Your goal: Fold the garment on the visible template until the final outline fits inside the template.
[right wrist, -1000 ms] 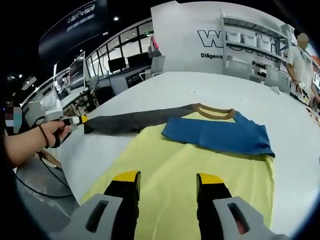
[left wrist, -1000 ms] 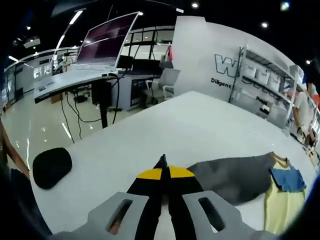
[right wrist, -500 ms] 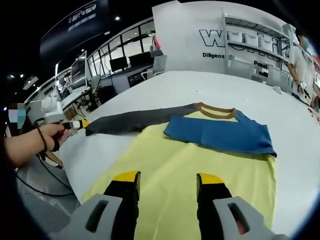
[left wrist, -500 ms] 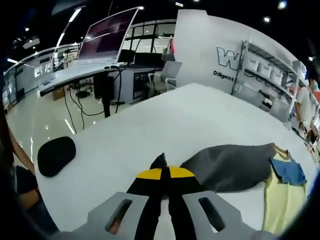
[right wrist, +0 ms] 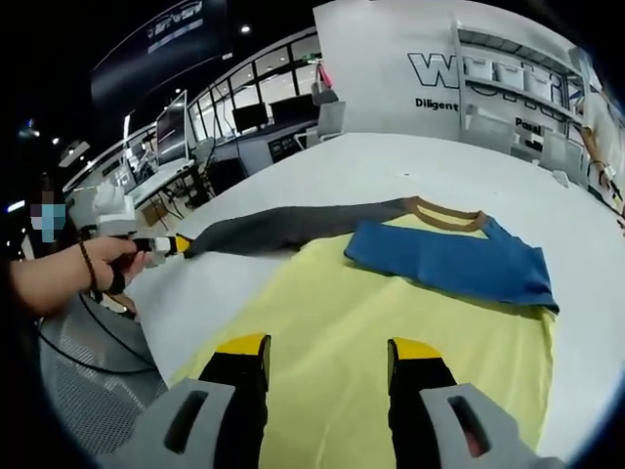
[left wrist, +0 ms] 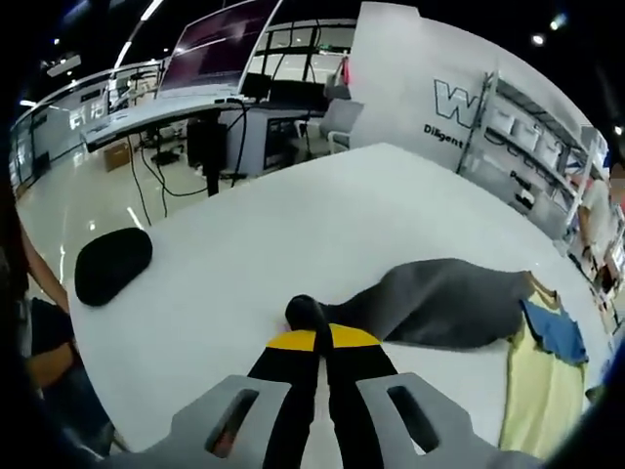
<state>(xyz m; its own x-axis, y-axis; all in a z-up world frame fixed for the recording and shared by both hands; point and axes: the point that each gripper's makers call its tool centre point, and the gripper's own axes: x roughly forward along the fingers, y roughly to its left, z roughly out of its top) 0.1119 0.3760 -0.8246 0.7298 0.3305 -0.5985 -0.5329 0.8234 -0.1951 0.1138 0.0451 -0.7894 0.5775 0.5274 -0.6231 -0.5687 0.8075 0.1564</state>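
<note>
Yellow cloth makes up the body of the one garment (right wrist: 391, 303), a shirt lying flat on the white table (right wrist: 410, 166); it has a tan collar (right wrist: 444, 210), one blue sleeve (right wrist: 449, 264) folded across the chest, and one grey sleeve (right wrist: 283, 230) drawn out straight towards the table's edge. My left gripper (left wrist: 320, 337) has its jaws pressed together on the dark cuff (left wrist: 305, 311) of that grey sleeve, which bunches up just beyond the yellow tips. My right gripper (right wrist: 330, 352) hangs over the yellow body with its jaws spread wide and nothing between them. The right gripper view takes in the whole shirt laid out, along with my left hand (right wrist: 103, 264) at the far end of the sleeve. The left gripper view catches just an edge of the yellow and blue, yet it shows a black oval pad (left wrist: 112, 264) near the table's corner, a desk (left wrist: 156, 117) carrying a large screen (left wrist: 210, 49), and shelving (left wrist: 532, 147) against the lettered wall.
</note>
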